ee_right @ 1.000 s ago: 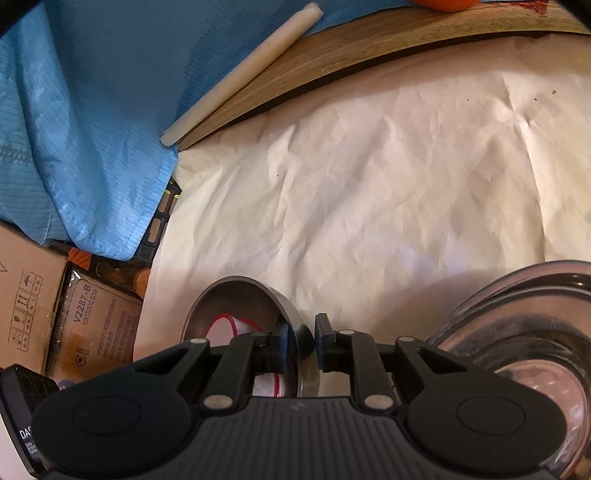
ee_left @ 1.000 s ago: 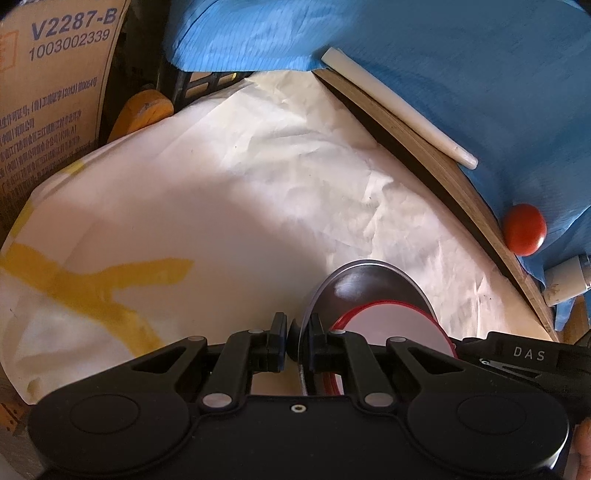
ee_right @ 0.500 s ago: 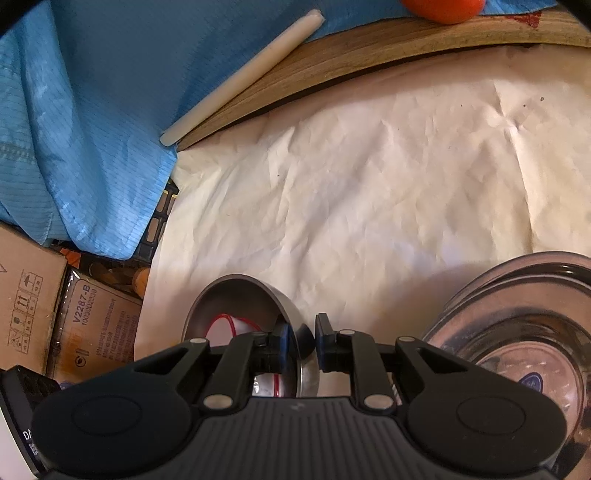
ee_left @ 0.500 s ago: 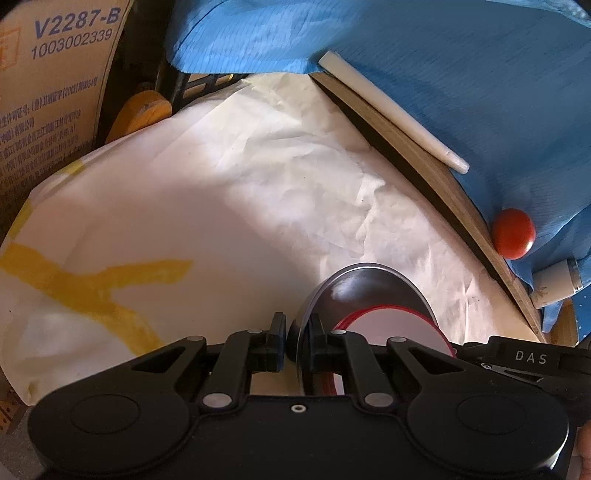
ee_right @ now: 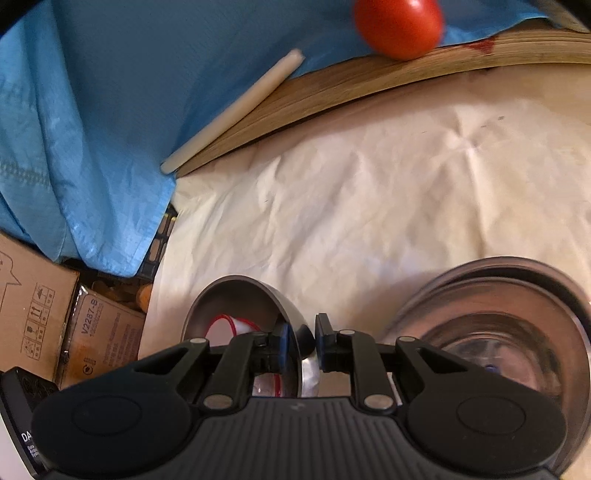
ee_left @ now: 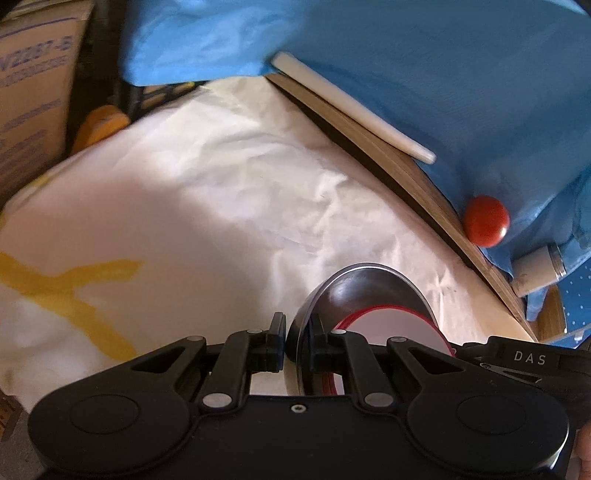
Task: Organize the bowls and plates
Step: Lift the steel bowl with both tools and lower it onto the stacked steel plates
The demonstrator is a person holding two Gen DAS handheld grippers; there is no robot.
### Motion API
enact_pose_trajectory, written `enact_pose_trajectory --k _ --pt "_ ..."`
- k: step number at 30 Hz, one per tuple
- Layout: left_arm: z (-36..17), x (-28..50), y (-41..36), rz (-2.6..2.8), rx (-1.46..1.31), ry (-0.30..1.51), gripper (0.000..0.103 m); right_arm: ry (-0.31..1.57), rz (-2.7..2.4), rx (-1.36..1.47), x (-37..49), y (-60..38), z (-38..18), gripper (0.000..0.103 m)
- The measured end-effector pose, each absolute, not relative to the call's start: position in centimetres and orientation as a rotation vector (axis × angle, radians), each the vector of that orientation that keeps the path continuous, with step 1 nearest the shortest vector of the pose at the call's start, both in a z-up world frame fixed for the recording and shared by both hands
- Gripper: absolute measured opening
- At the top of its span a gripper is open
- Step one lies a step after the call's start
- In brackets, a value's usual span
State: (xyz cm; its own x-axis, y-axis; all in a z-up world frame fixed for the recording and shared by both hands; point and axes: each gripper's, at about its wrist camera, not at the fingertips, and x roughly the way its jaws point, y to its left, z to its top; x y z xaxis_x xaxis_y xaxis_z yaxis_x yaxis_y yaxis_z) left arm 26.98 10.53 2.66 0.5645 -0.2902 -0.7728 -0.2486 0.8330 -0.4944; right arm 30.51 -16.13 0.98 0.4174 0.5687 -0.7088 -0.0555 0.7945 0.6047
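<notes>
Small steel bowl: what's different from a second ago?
Both views slid: the tomato came further into the right wrist frame, and the big steel bowls show more. So the small steel bowl is being carried. Unchanged: left tool and right tool each stay clamped on its rim, red-rimmed dish inside.

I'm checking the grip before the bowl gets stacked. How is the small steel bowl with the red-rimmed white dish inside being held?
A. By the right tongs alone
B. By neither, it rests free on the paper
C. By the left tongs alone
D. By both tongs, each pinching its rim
D: the left tongs and right tongs each clamp the rim of the small steel bowl, on opposite sides.
</notes>
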Motion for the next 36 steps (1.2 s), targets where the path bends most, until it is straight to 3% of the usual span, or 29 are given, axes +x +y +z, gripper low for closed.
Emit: enact_pose_trajectory --k 36 --pt "4.0 28.0 0.9 -0.178 -0.541 0.998 0.012 0.993 0.286 0.605 27.4 -26.6 1.7 0.018"
